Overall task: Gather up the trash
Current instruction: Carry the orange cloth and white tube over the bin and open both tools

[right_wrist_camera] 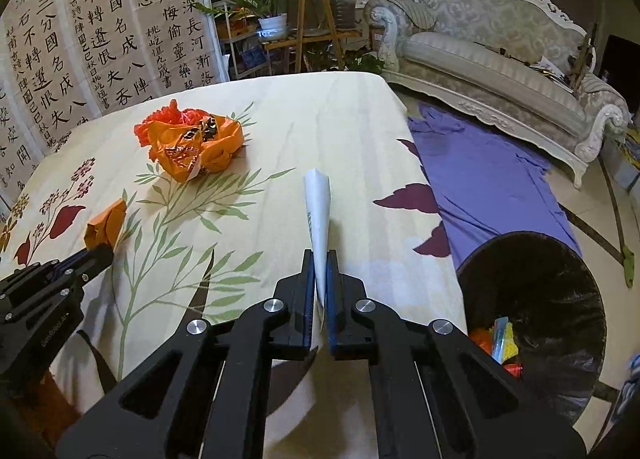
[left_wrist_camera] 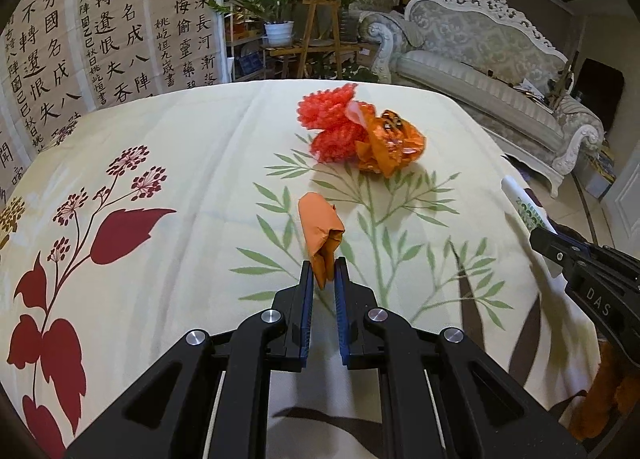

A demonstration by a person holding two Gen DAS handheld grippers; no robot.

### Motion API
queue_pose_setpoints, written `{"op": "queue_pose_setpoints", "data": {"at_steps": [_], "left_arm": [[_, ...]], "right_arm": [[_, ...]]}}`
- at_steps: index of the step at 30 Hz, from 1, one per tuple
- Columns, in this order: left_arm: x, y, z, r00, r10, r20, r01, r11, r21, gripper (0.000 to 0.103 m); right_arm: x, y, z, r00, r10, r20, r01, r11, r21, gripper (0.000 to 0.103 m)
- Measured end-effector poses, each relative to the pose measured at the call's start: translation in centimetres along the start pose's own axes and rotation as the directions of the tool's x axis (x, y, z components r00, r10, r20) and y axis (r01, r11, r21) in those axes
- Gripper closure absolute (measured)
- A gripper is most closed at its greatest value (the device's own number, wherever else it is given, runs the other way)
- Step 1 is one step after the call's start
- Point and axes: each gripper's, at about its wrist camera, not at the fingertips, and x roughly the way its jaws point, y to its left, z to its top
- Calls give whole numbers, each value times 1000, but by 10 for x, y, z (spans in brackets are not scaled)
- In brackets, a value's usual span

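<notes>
your left tool [left_wrist_camera: 324,273] is nearly closed, pinching just the lower corner of the folded orange paper [left_wrist_camera: 320,227], which stands up from the tabletop [left_wrist_camera: 180,147] ahead of the jaws. your right tool [right_wrist_camera: 320,271] is clamped fully tight on the lower part of the white paper [right_wrist_camera: 318,207], whose pointed end sticks out forward over the cloth.

the black-lined bin [right_wrist_camera: 540,299] sits on the floor off the tabletop's right edge, already holding some bright scraps. the crumpled orange wrapper [right_wrist_camera: 192,143] and the red mesh [left_wrist_camera: 336,123] touching it lie farther back on the tabletop, not yet picked up.

what can go wrong from here, as i judge it:
- the orange paper is held by a thin corner only; a quick swing may let it slide out and drop onto the cloth or the floor.
- the bin is on your right, so the left tool must cross toward the right one; the two may knock together and shake a paper loose.
- the white paper is long and light; let go too early or too high and it may catch the bin's rim or drift onto the purple cloth [right_wrist_camera: 480,171] beside it.
- dragging either tool low may snag the tablecloth and shift the remaining trash.
</notes>
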Motion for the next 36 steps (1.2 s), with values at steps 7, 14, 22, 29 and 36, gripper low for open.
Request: {"op": "queue_pose_setpoints", "data": {"at_steps": [7, 14, 22, 29, 36], "left_arm": [[-11, -25, -1, 998, -53, 21, 52, 998, 40, 91], [-21, -63, 2, 991, -124, 42, 119, 987, 105, 91], [-27, -122, 3, 976, -211, 49, 197, 959, 202, 92], [-26, -168, 3, 960, -276, 40, 256, 928, 272, 92], [-19, -209, 0, 952, -304, 24, 280, 902, 329, 92]], "right_arm": [[-23, -16, -8, 999, -20, 32, 19, 999, 31, 98], [-47, -47, -18, 995, -81, 61, 75, 993, 89, 98], [-69, -96, -36, 981, -180, 71, 165, 970, 180, 98], [-81, -136, -50, 964, -257, 72, 232, 940, 252, 98], [-84, -165, -61, 948, -310, 66, 279, 915, 293, 97]]}}
